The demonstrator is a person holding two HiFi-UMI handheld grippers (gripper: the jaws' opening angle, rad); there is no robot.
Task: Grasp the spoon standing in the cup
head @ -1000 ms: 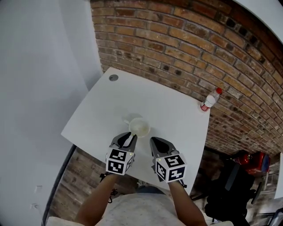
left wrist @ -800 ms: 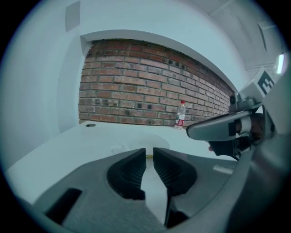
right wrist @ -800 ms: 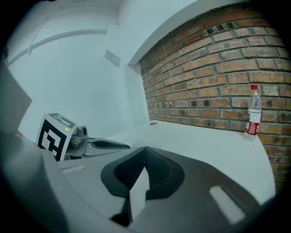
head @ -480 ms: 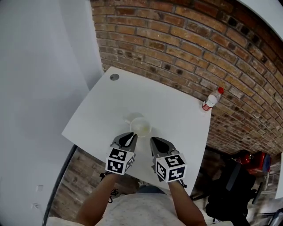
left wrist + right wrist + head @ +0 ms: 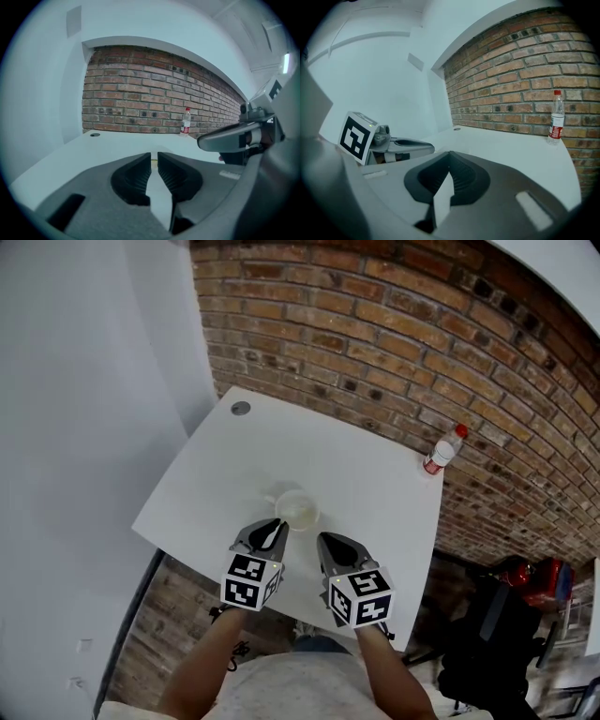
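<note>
A pale cup [image 5: 296,510] with its handle to the left stands near the front of the white table [image 5: 234,460]. I cannot make out a spoon in it. My left gripper [image 5: 278,525] has its tips just short of the cup's near-left rim. In the left gripper view its jaws [image 5: 154,157] stand a narrow slit apart, and a cream sliver of the cup shows through. My right gripper [image 5: 323,538] hovers beside it, a little nearer to me and right of the cup. Its jaws [image 5: 450,157] are pressed together with nothing in them.
A clear bottle [image 5: 439,454] with a red cap stands at the table's far right corner against the brick wall. A round grey grommet [image 5: 241,408] sits at the far left corner. A white wall runs along the left.
Both grippers stay almost where they were beside the cup. The slit between the left jaws, dark half a second ago, shows pale again.
</note>
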